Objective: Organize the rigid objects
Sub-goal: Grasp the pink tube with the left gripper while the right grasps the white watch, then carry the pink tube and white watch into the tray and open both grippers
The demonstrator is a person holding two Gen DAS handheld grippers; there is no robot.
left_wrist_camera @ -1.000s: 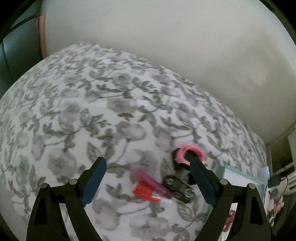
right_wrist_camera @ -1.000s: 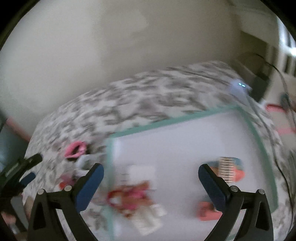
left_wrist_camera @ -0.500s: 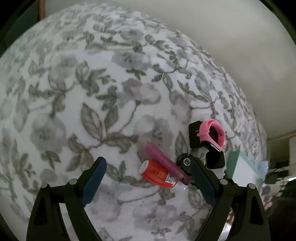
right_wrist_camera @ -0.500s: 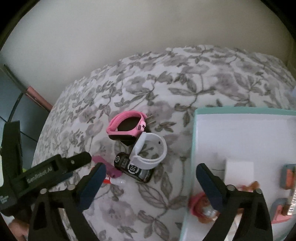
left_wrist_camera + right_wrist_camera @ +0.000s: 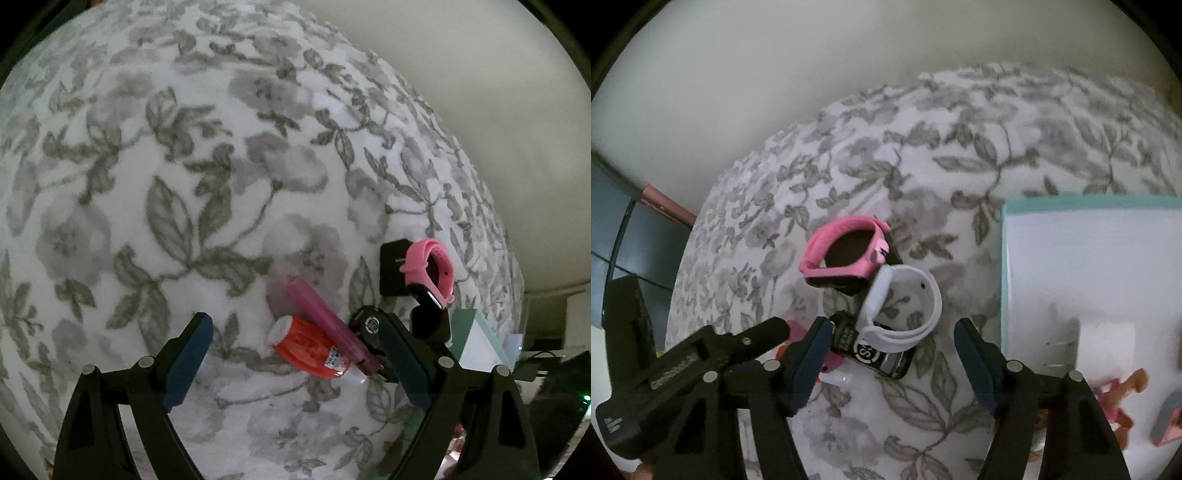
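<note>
Here, low in the right wrist view, the right claw (image 5: 886,365) closes, empty, around the white watch band (image 5: 905,314) and black tube (image 5: 875,354) piled on the floral bedspread (image 5: 960,155), and may snag both, while the left claw (image 5: 295,358) stays spread.

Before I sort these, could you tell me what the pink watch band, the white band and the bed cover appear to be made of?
The pink watch band looks like matte silicone: soft, rounded edges, no shine, holding a springy loop. The white band looks the same, smooth and matte, with a small pin hole. The bed cover seems a soft, slightly fuzzy printed fabric, white with grey flowers and leaves; the exact fibre cannot be told.
</note>
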